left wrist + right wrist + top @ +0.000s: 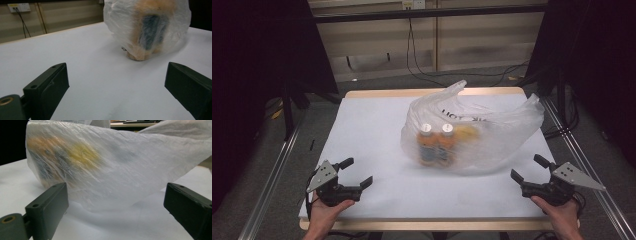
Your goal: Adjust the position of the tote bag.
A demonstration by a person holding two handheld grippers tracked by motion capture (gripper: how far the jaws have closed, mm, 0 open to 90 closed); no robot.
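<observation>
A translucent white plastic bag (477, 130) lies on the white table top (367, 135), right of centre. Inside it stand two orange bottles (437, 145) with white caps, and a yellow item (466, 132) beside them. My left gripper (357, 172) rests near the front left edge, open and empty, well short of the bag (150, 27). My right gripper (528, 168) sits at the front right, open and empty, its jaws pointing at the bag's near side (120, 165). The bottles show as orange and dark blurs (50, 160) through the plastic.
The table's wooden edge (432, 92) runs along the back. Black stands and dark curtains flank both sides. Cables (422, 70) trail on the floor behind. Metal rails (272, 175) run along the table's left and right.
</observation>
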